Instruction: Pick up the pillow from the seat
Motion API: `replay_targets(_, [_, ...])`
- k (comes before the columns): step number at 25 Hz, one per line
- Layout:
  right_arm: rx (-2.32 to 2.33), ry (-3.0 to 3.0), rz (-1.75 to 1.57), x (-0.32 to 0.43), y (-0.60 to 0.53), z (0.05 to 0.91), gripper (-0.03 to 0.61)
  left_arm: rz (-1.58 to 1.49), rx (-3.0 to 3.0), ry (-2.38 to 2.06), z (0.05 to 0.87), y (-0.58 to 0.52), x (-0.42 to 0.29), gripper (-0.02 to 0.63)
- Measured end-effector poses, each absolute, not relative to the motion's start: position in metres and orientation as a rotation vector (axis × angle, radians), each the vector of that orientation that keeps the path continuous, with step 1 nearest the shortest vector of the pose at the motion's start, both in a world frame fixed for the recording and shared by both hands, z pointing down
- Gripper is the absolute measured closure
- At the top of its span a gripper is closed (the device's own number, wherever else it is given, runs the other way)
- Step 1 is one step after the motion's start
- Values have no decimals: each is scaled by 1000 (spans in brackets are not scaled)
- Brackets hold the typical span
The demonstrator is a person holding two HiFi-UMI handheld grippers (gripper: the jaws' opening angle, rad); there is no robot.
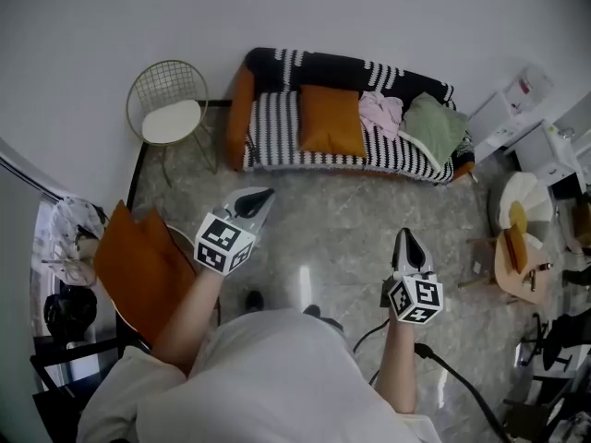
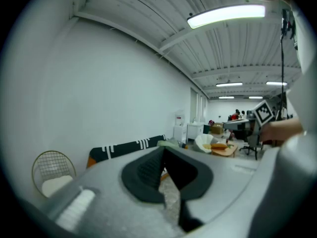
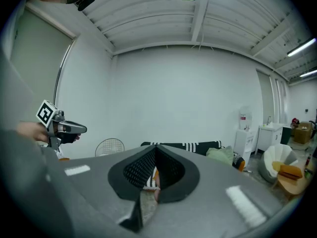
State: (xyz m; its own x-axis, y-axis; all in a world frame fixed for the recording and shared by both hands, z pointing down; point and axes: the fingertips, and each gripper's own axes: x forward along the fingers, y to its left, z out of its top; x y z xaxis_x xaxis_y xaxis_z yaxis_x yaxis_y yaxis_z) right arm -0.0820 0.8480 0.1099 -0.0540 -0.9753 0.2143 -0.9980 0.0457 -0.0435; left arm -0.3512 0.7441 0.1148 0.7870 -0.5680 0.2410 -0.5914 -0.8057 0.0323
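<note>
The orange pillow (image 1: pixel 331 120) lies on the striped sofa (image 1: pixel 272 132), leaning against its backrest, with a pink cloth (image 1: pixel 380 113) and a green cushion (image 1: pixel 434 125) to its right (a wire chair (image 1: pixel 171 109) stands just beside the sofa's left end). The left gripper (image 1: pixel 263 197) and right gripper (image 1: pixel 404 236) are held over the floor (image 1: pixel 323 220), well apart from the sofa, tips towards it. Both sets of jaws are clenched together with nothing between them.
</note>
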Motion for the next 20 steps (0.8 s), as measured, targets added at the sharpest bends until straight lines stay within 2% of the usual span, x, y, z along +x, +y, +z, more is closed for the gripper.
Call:
replay_targets(15, [2065,-2130,271,-155,857,122,574,363,2898,-806,124,730,-403,614])
replay_targets(20, [2152,-2148,361,-167,863,118,572,366,2912,-756,127,729,-410,614])
